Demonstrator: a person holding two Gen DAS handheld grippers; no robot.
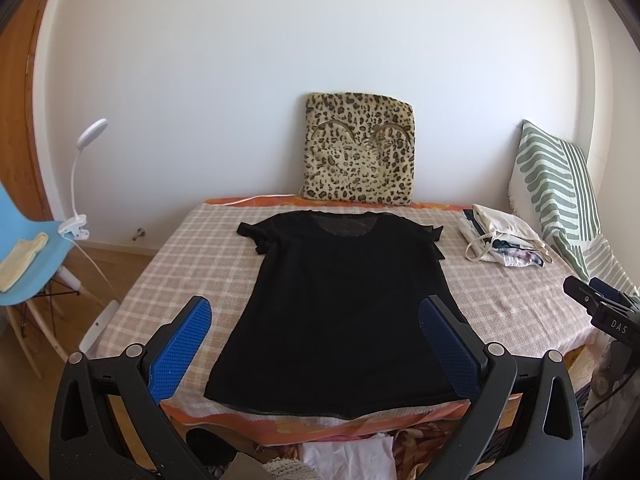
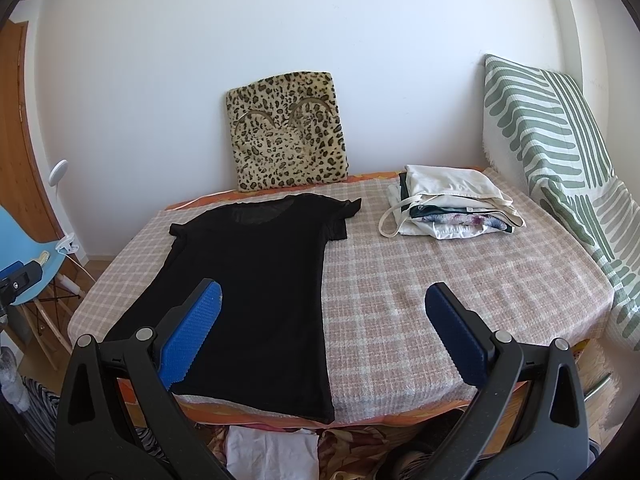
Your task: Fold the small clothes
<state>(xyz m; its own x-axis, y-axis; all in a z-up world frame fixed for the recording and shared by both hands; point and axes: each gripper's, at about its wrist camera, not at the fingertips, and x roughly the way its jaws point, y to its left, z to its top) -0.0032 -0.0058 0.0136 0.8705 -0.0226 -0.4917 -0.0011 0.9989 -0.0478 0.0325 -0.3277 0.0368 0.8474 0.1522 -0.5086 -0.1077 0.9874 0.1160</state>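
A black t-shirt [image 1: 340, 304] lies flat at the centre of the frame on the checked bedspread [image 1: 192, 264], hem toward the lower edge. The left gripper [image 1: 316, 344] and right gripper [image 2: 322, 332] both hang spread wide, holding nothing. At right sits a stack of folded clothes [image 2: 448, 210] (the gripper body at the far right edge reads "DAS").
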